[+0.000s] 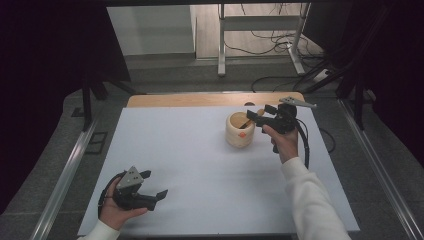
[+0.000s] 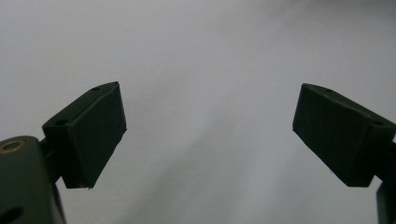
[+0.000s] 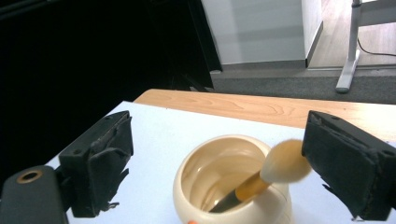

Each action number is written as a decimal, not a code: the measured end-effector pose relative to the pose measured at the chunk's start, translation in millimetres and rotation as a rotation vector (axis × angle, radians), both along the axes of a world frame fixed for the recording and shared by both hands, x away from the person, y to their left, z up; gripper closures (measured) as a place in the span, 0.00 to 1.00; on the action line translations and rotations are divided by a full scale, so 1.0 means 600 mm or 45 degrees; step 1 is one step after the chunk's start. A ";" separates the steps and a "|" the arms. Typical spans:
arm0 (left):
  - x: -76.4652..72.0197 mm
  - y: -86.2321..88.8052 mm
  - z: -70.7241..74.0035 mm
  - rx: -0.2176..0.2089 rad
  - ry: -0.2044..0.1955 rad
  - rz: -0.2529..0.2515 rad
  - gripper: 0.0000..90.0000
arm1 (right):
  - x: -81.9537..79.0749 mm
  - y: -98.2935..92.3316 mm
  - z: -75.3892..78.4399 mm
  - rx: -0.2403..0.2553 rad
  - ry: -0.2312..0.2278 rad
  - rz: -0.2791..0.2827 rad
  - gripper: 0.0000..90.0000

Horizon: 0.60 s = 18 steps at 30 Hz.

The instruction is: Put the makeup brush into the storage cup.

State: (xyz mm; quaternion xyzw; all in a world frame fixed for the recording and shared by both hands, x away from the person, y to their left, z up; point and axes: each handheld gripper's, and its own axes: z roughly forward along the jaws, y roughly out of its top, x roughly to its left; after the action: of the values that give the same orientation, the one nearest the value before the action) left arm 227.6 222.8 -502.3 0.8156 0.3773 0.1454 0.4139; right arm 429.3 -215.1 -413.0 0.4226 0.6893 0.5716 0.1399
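Observation:
A cream round bowl [image 1: 239, 131] with an orange mark on its side stands on the white table top [image 1: 200, 165], right of the middle. A brush [image 3: 280, 163] with a pale fluffy head and an orange-and-dark handle leans inside the bowl [image 3: 219, 168], head up over the rim. My right gripper [image 1: 260, 112] hovers just above and right of the bowl. Its jaws stand wide apart either side of the brush in the right gripper view [image 3: 217, 140], and the pads do not press on it. My left gripper [image 1: 155, 183] rests low at the near left, open with nothing between its jaws [image 2: 210, 130].
A strip of bare wood [image 1: 200, 100] runs along the table's far edge. Beyond it are a white desk frame [image 1: 221, 40] and loose cables [image 1: 280, 45] on the floor. Dark curtains stand at both sides.

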 end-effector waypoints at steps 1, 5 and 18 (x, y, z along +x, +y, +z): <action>0.000 0.000 0.000 0.000 0.000 0.000 0.12 | -0.003 -0.002 0.002 -0.002 -0.002 0.006 0.08; 0.000 -0.001 0.000 0.002 0.000 0.000 0.12 | -0.018 -0.009 0.011 -0.020 -0.017 0.026 0.07; 0.000 0.001 0.002 -0.004 -0.004 0.010 0.11 | -0.064 -0.038 -0.007 -0.079 -0.029 0.052 0.07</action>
State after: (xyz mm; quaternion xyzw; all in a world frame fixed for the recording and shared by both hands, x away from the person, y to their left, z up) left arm 227.4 223.6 -501.0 0.8132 0.3801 0.1477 0.4152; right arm 390.7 -237.7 -417.4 0.3972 0.7136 0.5574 0.1492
